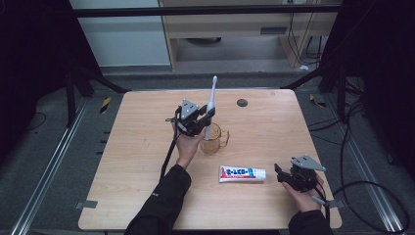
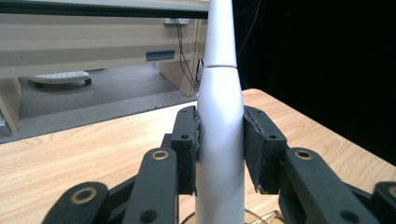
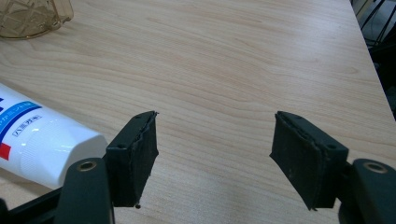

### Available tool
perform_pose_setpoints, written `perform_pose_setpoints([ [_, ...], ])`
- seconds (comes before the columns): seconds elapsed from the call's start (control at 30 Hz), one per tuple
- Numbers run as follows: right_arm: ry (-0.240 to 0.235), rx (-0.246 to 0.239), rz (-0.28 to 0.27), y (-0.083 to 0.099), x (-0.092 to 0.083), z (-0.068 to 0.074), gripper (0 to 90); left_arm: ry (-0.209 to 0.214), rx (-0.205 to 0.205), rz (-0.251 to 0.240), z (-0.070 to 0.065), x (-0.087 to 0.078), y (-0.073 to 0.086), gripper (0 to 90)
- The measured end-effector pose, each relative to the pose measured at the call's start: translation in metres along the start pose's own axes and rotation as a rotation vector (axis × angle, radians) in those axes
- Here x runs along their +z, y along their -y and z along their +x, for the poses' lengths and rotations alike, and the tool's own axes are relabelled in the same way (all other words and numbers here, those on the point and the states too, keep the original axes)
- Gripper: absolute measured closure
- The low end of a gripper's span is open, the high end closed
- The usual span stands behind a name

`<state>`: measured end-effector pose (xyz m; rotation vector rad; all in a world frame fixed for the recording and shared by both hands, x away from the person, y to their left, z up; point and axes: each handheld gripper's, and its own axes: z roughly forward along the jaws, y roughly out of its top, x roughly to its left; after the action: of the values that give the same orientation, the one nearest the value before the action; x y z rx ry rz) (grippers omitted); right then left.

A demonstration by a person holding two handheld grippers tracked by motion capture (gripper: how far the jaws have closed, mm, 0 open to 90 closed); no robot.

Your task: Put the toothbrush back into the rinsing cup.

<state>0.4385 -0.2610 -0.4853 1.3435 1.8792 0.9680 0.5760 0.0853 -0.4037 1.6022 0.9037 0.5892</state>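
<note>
1. Toothbrush [image 1: 211, 105]: white, upright, long axis vertical, lower end inside the amber cup [image 1: 214, 139] near table [image 1: 137, 161] centre.
2. Left gripper [image 1: 201, 119] jaws clamp the toothbrush handle from both sides; gripper sits just above cup rim.
3. Right gripper [image 1: 280, 172] jaws wide apart, nothing between them, low over the table near the right front.
4. Toothpaste tube [image 1: 242, 173] lies flat, long axis left-right, cap end just beside the right gripper's jaws; right hand is nearer it.
</note>
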Motion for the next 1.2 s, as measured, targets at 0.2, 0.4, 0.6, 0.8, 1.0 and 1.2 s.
perform_pose_setpoints([
  [0.2,0.002,-0.001,-0.001,0.000,0.000,-0.001,31.2,-0.007,0.000,0.018,-0.001,0.003,0.009,66.6],
  [0.4,0.004,-0.002,0.000,0.000,0.000,-0.001,31.2,-0.011,0.000,0.030,0.000,0.003,0.016,66.5],
  [0.6,0.007,-0.008,0.002,0.000,0.000,-0.001,31.2,-0.018,0.010,0.046,-0.001,0.004,0.022,66.5],
  [0.8,0.008,-0.007,0.003,0.000,0.000,0.000,31.1,-0.030,0.019,0.082,-0.001,0.005,0.029,66.4],
  [1.0,0.009,-0.008,0.002,0.000,0.000,0.000,31.0,-0.038,0.027,0.109,-0.001,0.006,0.032,66.3],
  [1.2,0.010,-0.009,0.002,0.000,0.000,0.000,31.0,-0.045,0.045,0.134,-0.002,0.006,0.036,66.2],
])
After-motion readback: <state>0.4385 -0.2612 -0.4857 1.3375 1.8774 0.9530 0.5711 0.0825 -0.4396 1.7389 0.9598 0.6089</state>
